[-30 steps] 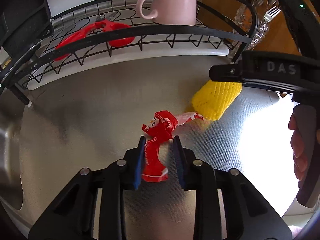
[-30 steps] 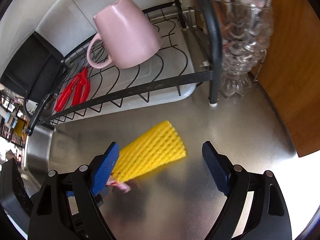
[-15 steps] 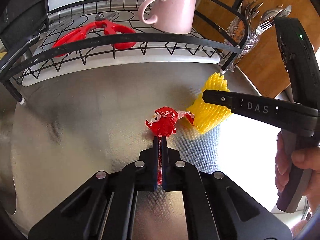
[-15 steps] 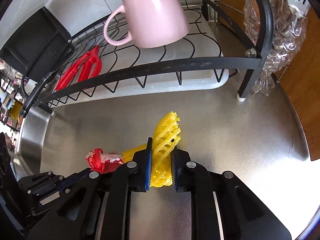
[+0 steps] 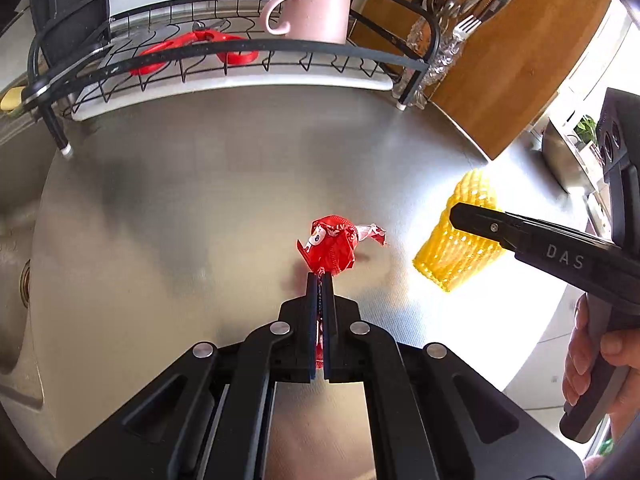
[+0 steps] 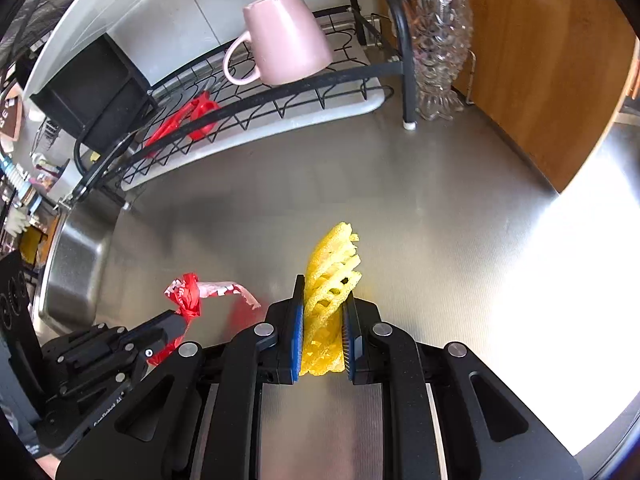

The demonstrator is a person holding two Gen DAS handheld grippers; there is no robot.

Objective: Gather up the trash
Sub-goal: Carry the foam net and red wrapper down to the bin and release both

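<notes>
Trash here comes in two pieces over a steel counter (image 5: 168, 208): a crumpled red wrapper (image 5: 330, 246) with white print and a pale twisted tail, and a yellow foam net sleeve (image 6: 332, 272), tube-shaped with an open lattice; the wrapper's long axis runs away from the left gripper (image 5: 319, 280), its bunched body just past the fingertips and the tail trailing off to the right; the sleeve stands on edge, squashed flat, its length pointing forward out of the right gripper (image 6: 322, 292) toward the dish rack (image 6: 280, 100); the left gripper's jaws are pressed almost together, pinching the wrapper's lower end; the right gripper's jaws are narrowly parted, clamped on the sleeve's near end; the two pieces are near each other, apart, the sleeve to the wrapper's right.
</notes>
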